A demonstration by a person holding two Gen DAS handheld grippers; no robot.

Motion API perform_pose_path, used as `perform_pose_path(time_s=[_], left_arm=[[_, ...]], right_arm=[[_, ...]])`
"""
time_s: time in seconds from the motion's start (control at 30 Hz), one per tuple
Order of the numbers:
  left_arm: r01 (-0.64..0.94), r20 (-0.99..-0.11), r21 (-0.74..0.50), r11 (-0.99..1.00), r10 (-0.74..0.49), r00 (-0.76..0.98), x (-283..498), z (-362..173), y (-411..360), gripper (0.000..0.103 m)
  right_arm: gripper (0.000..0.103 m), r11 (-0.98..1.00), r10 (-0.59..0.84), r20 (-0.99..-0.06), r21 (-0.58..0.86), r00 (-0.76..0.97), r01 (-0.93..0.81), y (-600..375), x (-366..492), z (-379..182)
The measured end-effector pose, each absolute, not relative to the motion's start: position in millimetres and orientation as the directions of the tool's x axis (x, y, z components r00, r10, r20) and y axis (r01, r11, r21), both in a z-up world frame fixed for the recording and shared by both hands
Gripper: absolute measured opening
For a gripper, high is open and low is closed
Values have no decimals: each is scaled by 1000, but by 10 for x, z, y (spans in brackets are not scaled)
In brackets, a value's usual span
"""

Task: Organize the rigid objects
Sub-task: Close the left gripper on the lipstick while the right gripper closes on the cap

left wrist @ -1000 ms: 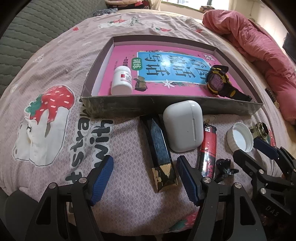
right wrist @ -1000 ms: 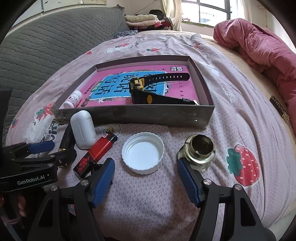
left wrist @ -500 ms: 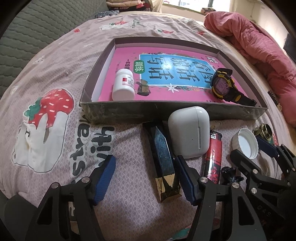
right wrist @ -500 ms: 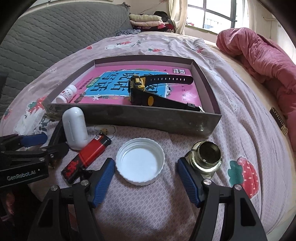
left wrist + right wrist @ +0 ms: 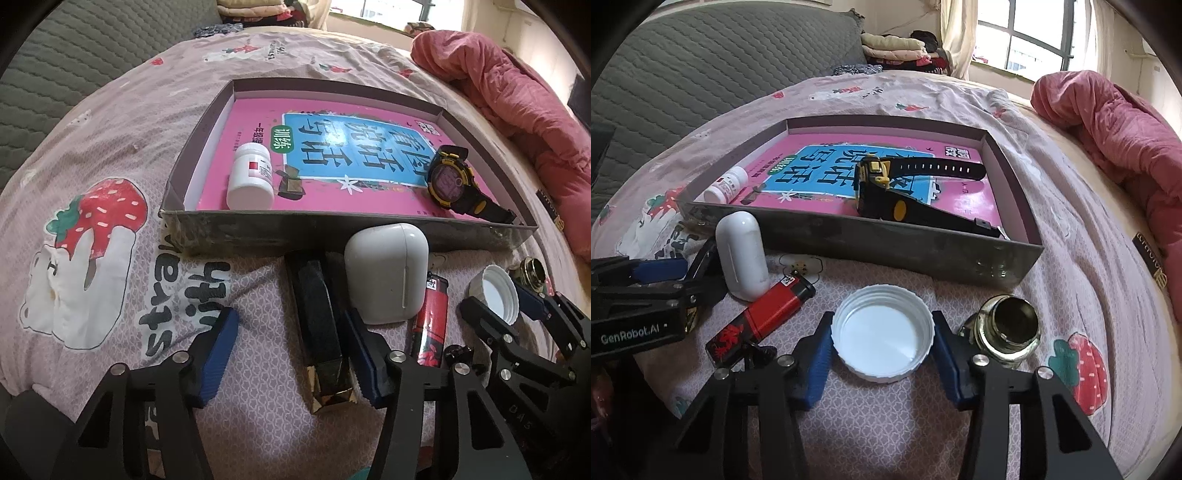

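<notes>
Both grippers have narrowed since a second ago, and their jaws are closing now. Right gripper (image 5: 882,352) had its blue pads well clear of the white lid (image 5: 883,331); now they sit just beside the lid's rim at 9 and 3 o'clock, and I cannot tell whether they press on it. Left gripper (image 5: 291,356) has drawn in around the dark gold-tipped bar (image 5: 320,332): its right pad lies against the bar's side, while the left pad stands apart at 9 o'clock with bare bedsheet (image 5: 110,122) between.

Room is tight on the left gripper's 3 o'clock side, where the white earbud case (image 5: 388,271) and the red lighter (image 5: 430,325) lie just beside the bar. At 12 o'clock the near wall of the shallow box (image 5: 332,229) closes off the bar's far end. In the right wrist view, the brass jar (image 5: 1006,330) sits just beside the right pad at 2 o'clock, and the lighter is near at 9 o'clock.

Inside the box, the pill bottle (image 5: 251,177) and the watch (image 5: 452,181) lie on a pink book (image 5: 332,147), where they were earlier.
</notes>
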State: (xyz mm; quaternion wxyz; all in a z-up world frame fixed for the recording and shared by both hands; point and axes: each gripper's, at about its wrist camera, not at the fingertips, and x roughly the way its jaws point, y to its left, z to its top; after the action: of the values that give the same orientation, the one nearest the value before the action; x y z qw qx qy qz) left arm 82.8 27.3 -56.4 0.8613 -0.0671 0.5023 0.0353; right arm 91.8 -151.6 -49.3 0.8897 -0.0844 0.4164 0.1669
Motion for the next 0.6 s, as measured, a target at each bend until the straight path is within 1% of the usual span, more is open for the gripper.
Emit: perform_pose_path(time_s=[0.03,0.1,0.23,0.3,0.33,0.37,0.6], left_arm=[[-127,-869,-78,989,-5,495,830,-562,276,55],[-125,-866,-71,990,1,500,826,-555,282,47],[-126,-863,-91,988,-15,506,799,-544,337,35],[-129,-862,-103,986,-24,507,787,-538,367,26],[-131,-861,-110,985,-28,509,783,-535,381,24],[-131,-860,-116,985,-33,510,778,-531,390,22],[-123,-852,-147,981,-63,520,725,-482,430,22]], right_arm=[[50,930,232,-768,-5,597,-367,-1524,921,-488],[50,930,239,-766,4,596,-367,-1535,919,-483],[50,929,248,-760,11,601,-369,-1546,913,-460],[50,929,254,-754,17,605,-369,-1559,906,-440],[50,929,256,-752,17,607,-370,-1566,896,-430],[50,928,259,-750,20,609,-371,-1571,892,-422],[50,927,277,-728,30,627,-374,-1598,858,-352]])
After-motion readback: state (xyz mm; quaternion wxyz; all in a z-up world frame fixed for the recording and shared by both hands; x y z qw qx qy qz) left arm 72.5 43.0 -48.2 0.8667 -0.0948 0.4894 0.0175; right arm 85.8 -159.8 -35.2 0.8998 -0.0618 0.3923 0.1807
